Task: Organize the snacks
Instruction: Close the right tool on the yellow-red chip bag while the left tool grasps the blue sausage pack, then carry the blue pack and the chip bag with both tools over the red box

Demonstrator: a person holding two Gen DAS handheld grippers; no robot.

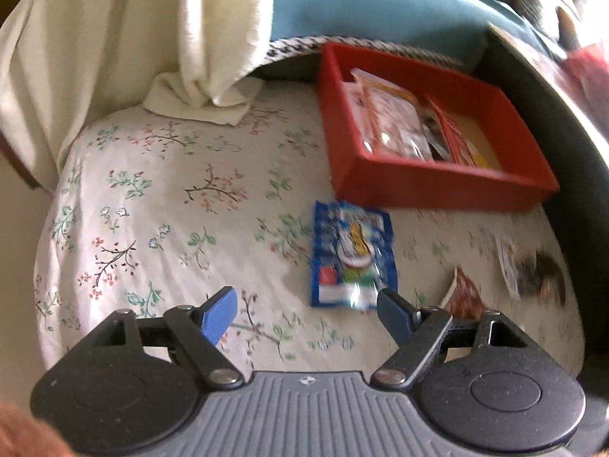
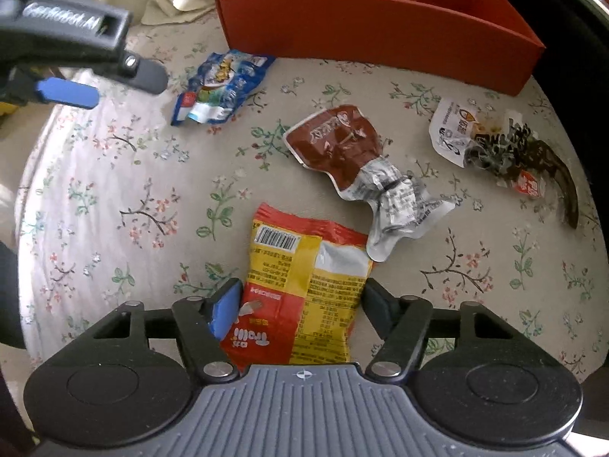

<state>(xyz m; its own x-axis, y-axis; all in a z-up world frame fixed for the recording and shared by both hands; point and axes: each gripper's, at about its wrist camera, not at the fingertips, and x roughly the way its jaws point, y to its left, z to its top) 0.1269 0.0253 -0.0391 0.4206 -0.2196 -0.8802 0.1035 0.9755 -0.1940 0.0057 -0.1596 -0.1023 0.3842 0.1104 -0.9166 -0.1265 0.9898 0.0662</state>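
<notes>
While the left gripper (image 1: 306,310) hovers wide open and empty above the floral cloth (image 1: 160,198), the right gripper (image 2: 300,302) straddles a red-and-yellow snack bag (image 2: 300,266); whether it clamps the bag cannot be told. The red box (image 2: 380,26) holds two packets, and a blue packet (image 1: 352,255) lies just beside it.

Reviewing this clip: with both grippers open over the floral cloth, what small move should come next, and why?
Probably close the right gripper on the red and yellow packet: it already lies between the open fingers, and the red box sits just beyond.
</notes>
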